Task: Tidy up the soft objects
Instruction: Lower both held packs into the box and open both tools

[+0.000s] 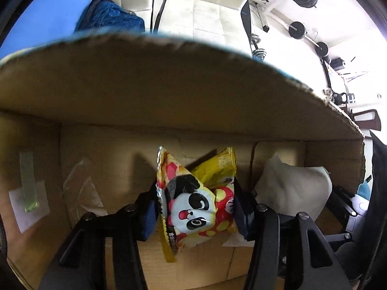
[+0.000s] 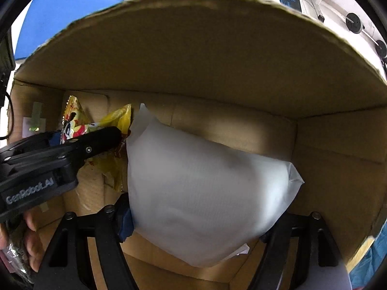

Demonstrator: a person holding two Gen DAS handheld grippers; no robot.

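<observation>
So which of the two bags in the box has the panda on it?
The yellow snack bag in the left gripper; the bag in the right gripper is plain white.

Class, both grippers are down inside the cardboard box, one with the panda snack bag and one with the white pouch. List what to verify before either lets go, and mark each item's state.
1. Panda snack bag inside cardboard box: ok.
2. White pouch inside box: ok.
3. Left gripper pads pressing the bag: ok.
4. Right gripper squeezing the pouch: cannot tell.
5. Bag resting on the box floor: cannot tell.
6. Bag and pouch side by side, not stacked: ok.
</observation>
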